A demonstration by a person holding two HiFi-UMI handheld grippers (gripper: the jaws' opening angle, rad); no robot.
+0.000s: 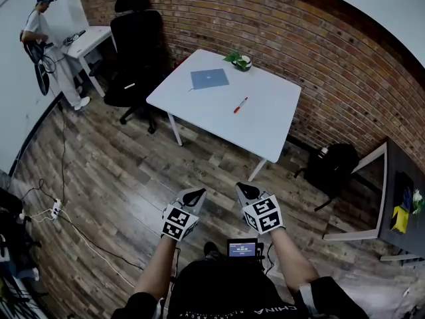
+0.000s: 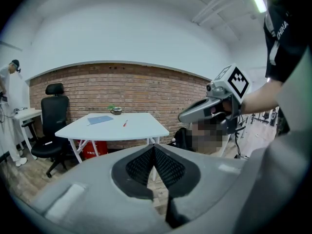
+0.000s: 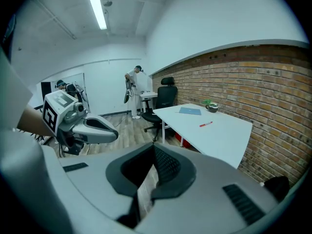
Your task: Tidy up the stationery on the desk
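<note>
Left tongs (image 1: 194, 195) and right tongs (image 1: 246, 191) have their jaws together on nothing, probably because the table (image 1: 265, 135) is well apart. Its red pen (image 1: 240, 105) and blue notebook (image 1: 209, 78) lie separately, not yet tidied.

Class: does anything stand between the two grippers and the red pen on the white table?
Nothing visible does. Only floor separates the left gripper and right gripper from the table; the red pen lies in the open on it, and the office chair stands off to one side.
</note>
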